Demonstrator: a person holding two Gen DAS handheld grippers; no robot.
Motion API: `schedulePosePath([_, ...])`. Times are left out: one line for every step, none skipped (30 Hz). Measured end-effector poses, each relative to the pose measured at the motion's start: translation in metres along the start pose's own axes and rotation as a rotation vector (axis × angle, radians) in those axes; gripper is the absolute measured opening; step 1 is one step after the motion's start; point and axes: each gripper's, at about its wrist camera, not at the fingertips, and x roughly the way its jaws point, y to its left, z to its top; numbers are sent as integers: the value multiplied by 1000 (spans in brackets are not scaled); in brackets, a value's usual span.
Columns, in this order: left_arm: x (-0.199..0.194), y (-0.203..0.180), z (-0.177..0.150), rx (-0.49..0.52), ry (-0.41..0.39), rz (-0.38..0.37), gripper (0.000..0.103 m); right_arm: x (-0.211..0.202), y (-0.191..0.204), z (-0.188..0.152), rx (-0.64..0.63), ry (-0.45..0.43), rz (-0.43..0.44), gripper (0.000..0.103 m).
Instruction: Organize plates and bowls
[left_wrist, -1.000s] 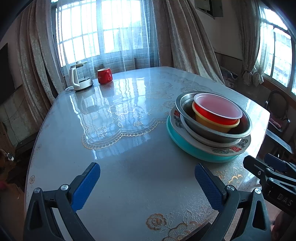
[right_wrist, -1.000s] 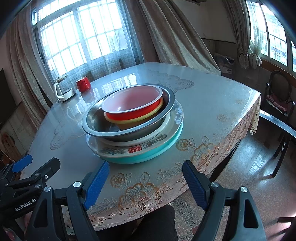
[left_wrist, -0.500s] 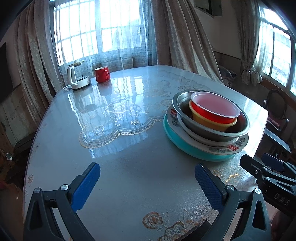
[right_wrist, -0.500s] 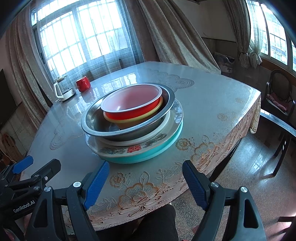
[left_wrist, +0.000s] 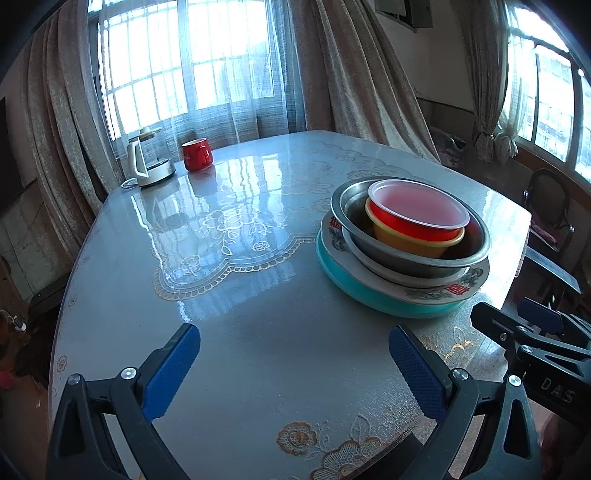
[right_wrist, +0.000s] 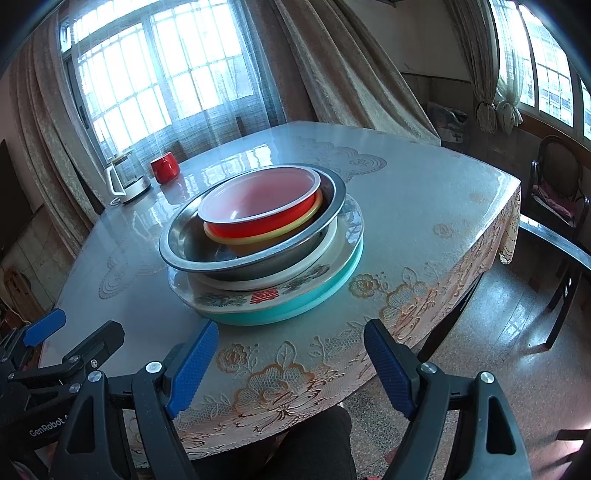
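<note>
One stack of dishes stands near the table's right front corner. A red bowl (left_wrist: 417, 214) (right_wrist: 258, 206) sits in a yellow bowl (left_wrist: 410, 243) (right_wrist: 266, 236), both inside a steel basin (left_wrist: 354, 214) (right_wrist: 184, 247). Under them lie a white plate (right_wrist: 258, 282), a flower-patterned plate (left_wrist: 458, 288) (right_wrist: 258, 297) and a teal plate (left_wrist: 369, 291) (right_wrist: 317, 299). My left gripper (left_wrist: 295, 369) is open over bare tabletop, left of the stack. My right gripper (right_wrist: 291, 365) is open above the table's front edge, just short of the stack. Nothing is between either pair of fingers.
A red mug (left_wrist: 197, 154) (right_wrist: 165, 168) and a white kettle (left_wrist: 147, 162) (right_wrist: 125, 181) stand at the far left of the table (left_wrist: 258, 332). Dark chairs (right_wrist: 554, 192) stand to the right. Curtained windows are behind. A person's dark-clothed lap (right_wrist: 314, 446) is below the table edge.
The stack has shifted slightly left and down in the left wrist view as that hand eased a little; the right gripper has not moved. Both grippers stay open.
</note>
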Motion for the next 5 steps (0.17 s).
schedulePosePath([0,0,0,-2,1,3,103,0,0,0,0,1,1,83])
schedulePosePath([1,0,0,-3,2,8,103,1,0,0,0,3,0,83])
schedulePosePath([1,0,0,2,2,6,103,1,0,0,-1,4,-1,83])
schedulePosePath([1,-1,0,7,-2,8,103,1,-1,0,0,3,0,83])
schedulePosePath([1,-1,0,10,-9,18,103,1,-1,0,0,3,2,83])
